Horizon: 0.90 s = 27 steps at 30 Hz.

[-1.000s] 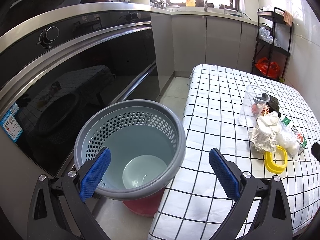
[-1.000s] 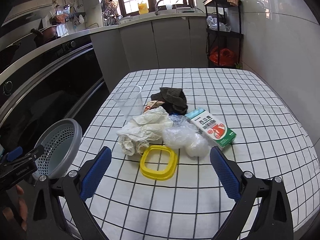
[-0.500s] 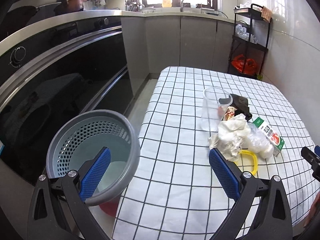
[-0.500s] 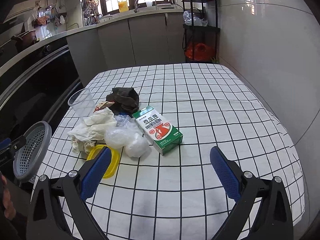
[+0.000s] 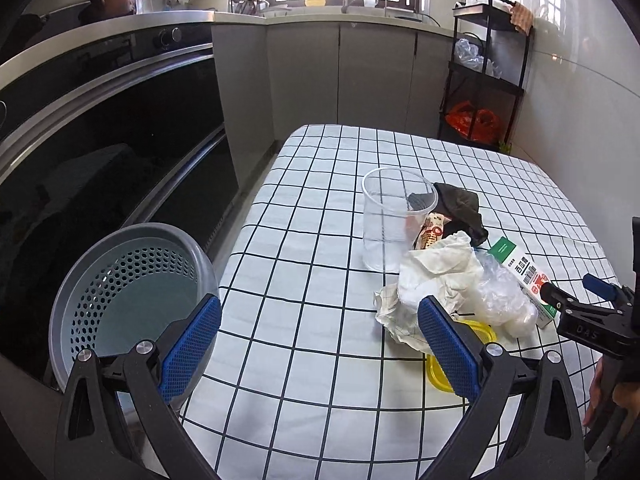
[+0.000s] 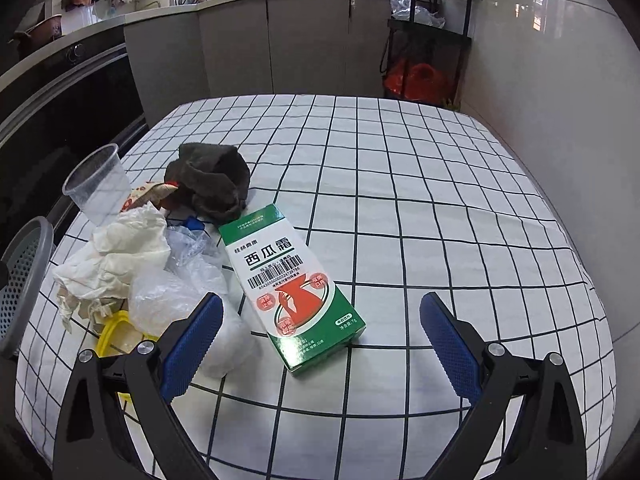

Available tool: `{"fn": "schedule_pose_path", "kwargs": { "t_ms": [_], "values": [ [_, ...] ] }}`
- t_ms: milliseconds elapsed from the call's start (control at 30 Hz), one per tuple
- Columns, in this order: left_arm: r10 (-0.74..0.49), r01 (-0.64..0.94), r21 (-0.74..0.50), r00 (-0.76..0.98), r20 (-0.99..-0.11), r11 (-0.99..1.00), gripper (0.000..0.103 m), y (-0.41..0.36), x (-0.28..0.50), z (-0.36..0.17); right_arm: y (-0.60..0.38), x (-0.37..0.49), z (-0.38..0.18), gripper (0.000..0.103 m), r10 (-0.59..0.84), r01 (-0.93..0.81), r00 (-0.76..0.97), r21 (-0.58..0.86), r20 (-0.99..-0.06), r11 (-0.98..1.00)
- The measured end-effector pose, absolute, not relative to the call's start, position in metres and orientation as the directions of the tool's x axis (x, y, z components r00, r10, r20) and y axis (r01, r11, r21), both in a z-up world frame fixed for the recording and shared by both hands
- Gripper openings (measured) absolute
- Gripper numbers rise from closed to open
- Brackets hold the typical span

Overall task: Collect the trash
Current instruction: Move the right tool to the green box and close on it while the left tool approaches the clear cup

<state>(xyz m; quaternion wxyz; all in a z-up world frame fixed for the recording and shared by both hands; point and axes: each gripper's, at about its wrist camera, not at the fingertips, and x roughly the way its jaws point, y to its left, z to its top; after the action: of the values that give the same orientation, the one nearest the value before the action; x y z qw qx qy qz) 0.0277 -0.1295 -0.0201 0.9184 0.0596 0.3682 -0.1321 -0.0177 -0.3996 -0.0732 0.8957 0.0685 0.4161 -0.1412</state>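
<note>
Both grippers — left (image 5: pixel 318 336), right (image 6: pixel 320 338) — jaws spread, empty; green box (image 6: pixel 294 286) on table (image 6: pixel 440 220).

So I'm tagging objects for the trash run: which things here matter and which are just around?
Job: grey basket, green box, crumpled paper, clear plastic bag, plastic cup, yellow ring, snack wrapper, dark cloth.

Around: black shelf rack, oven.
</note>
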Motion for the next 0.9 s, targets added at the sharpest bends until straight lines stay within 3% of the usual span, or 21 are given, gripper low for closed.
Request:
{"fn": "schedule_pose_path", "kwargs": {
  "t_ms": [800, 867, 900],
  "values": [
    [-0.166, 0.273, 0.038, 0.684, -0.710, 0.961, 0.096, -0.139, 0.032, -0.034, -0.388, 0.037, -0.104, 0.093, -0.099, 0.209, 0.555, 0.024, -0.826, 0.978],
    [-0.166, 0.273, 0.038, 0.683, -0.711, 0.961, 0.097, -0.139, 0.032, -0.034, -0.386, 0.039, -0.105, 0.084, -0.089, 0.203, 0.552, 0.031, -0.829, 0.979],
    [-0.165, 0.273, 0.039, 0.683, -0.711, 0.961, 0.097, -0.138, 0.032, -0.034, -0.385, 0.040, -0.106, 0.069, -0.090, 0.204, 0.547, 0.029, -0.832, 0.979]
  ]
}}
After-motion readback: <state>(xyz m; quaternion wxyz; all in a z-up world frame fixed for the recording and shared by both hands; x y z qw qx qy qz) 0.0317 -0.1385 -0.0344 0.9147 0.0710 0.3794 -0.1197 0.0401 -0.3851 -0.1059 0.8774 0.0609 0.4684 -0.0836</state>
